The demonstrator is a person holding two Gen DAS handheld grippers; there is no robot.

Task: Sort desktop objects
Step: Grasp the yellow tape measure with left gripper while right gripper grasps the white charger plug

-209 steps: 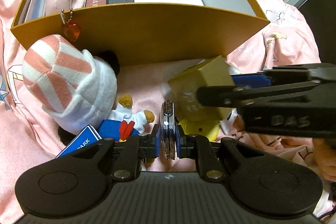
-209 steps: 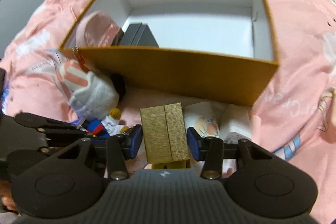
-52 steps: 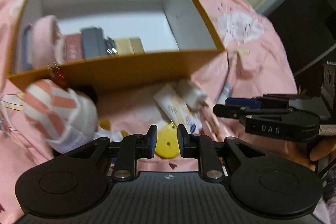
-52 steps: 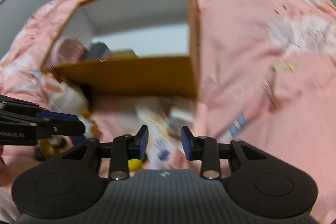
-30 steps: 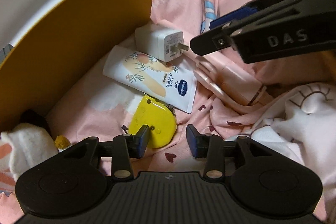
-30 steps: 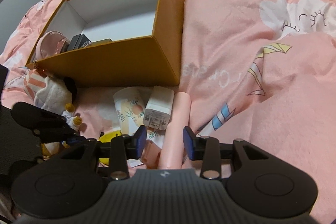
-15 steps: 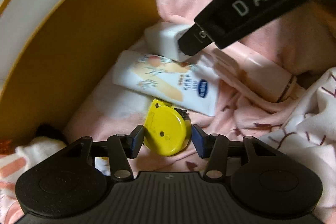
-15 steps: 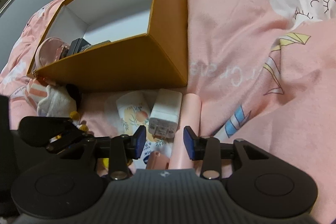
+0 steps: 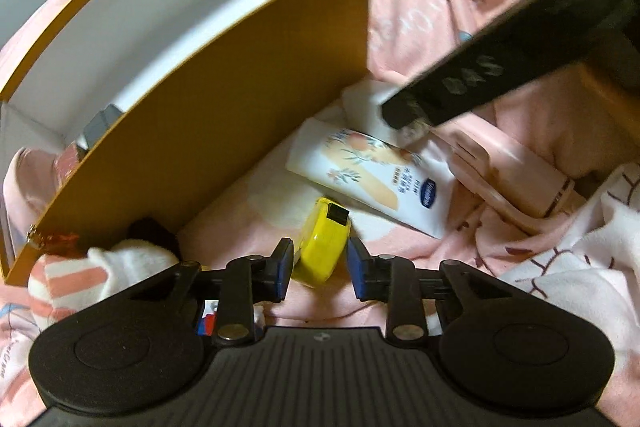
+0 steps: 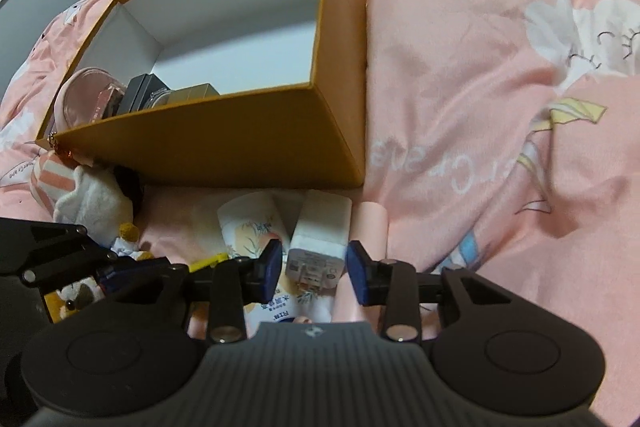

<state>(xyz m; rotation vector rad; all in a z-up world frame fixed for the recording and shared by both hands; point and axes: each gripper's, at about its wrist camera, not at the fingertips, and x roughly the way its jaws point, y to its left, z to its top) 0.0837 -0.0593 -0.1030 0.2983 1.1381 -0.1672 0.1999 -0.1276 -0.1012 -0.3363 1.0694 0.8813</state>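
Both grippers are pointing down at clutter on a pink bedspread (image 10: 480,67) beside an orange box (image 10: 224,139). Left gripper (image 9: 320,267) is narrowing its jaws around a yellow tape measure (image 9: 323,245) standing on edge; the left pad is touching it, while a slight gap is showing at the right pad. Right gripper (image 10: 314,273) is straddling a white charger (image 10: 320,247), jaws partly open, pads just beside its sides without pressing. A lotion tube (image 9: 372,175) is lying between the two objects.
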